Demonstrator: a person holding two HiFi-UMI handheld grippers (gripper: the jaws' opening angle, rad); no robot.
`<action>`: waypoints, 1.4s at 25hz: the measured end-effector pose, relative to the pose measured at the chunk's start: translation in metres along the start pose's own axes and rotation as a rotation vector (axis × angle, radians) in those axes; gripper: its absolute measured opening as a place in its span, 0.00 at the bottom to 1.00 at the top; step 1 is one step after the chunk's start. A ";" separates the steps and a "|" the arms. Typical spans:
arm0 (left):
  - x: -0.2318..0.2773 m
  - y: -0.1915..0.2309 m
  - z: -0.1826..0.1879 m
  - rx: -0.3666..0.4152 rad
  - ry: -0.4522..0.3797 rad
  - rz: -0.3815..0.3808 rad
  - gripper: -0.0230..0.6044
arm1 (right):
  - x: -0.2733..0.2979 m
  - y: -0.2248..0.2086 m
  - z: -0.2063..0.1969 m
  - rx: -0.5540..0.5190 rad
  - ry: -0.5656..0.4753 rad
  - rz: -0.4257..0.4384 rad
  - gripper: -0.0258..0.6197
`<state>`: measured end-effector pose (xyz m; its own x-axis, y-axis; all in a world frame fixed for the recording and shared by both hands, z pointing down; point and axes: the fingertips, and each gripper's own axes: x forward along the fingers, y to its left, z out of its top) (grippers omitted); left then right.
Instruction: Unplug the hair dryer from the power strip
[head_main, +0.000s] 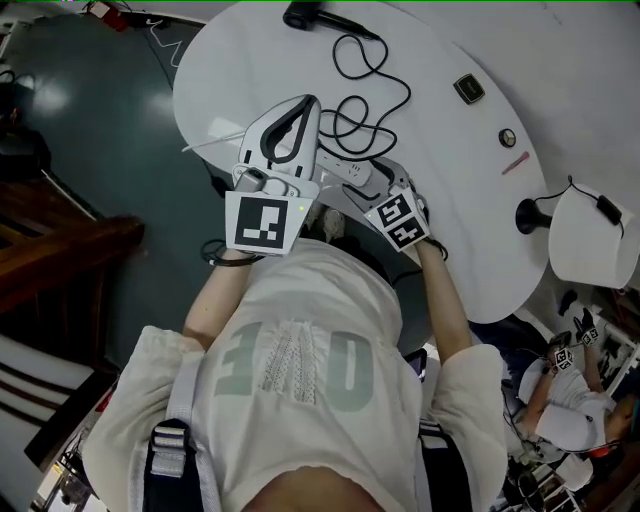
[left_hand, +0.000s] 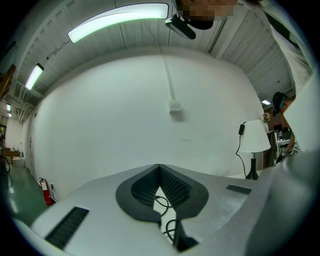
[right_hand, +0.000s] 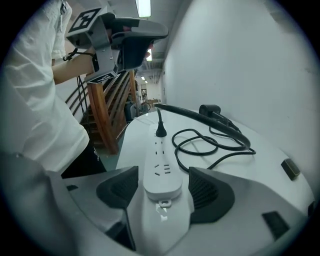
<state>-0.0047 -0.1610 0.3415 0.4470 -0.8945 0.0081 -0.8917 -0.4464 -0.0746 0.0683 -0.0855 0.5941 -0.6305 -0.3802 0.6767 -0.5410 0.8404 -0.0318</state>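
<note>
Risk of dragging: the power strip (right_hand: 159, 160) lies on the table (right_hand: 265, 150) inside the spread right gripper (right_hand: 163, 192), unclamped. The left gripper (left_hand: 160, 175) is pressed together, empty. Tugging the plug (right_hand: 160, 130) in its far socket now would slide the strip.

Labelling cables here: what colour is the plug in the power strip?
Black plug, in a white power strip; clearest in the right gripper view.

Worktop (head_main: 560, 60), white, rounded: a small dark rectangular item (head_main: 468, 89), a small round item (head_main: 508, 137) and a thin pink stick (head_main: 516, 163) are laid apart on its right part. Table lamp (head_main: 592, 240), white-shaded, is stood near the right edge. Wooden stair rail (head_main: 60, 250) is seen at left, over dark green floor (head_main: 90, 130).
</note>
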 end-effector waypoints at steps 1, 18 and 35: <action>-0.001 0.003 -0.002 -0.002 0.006 0.007 0.04 | 0.003 0.001 0.000 -0.004 0.008 0.005 0.52; -0.008 0.018 -0.056 -0.058 0.142 -0.036 0.04 | 0.034 0.005 0.009 -0.084 0.053 0.066 0.45; -0.014 -0.020 -0.201 0.011 0.461 -0.297 0.39 | 0.032 0.004 0.006 -0.047 0.070 0.067 0.45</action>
<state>-0.0073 -0.1453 0.5434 0.6004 -0.6498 0.4661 -0.7298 -0.6835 -0.0127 0.0429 -0.0970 0.6116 -0.6229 -0.2965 0.7239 -0.4713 0.8809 -0.0447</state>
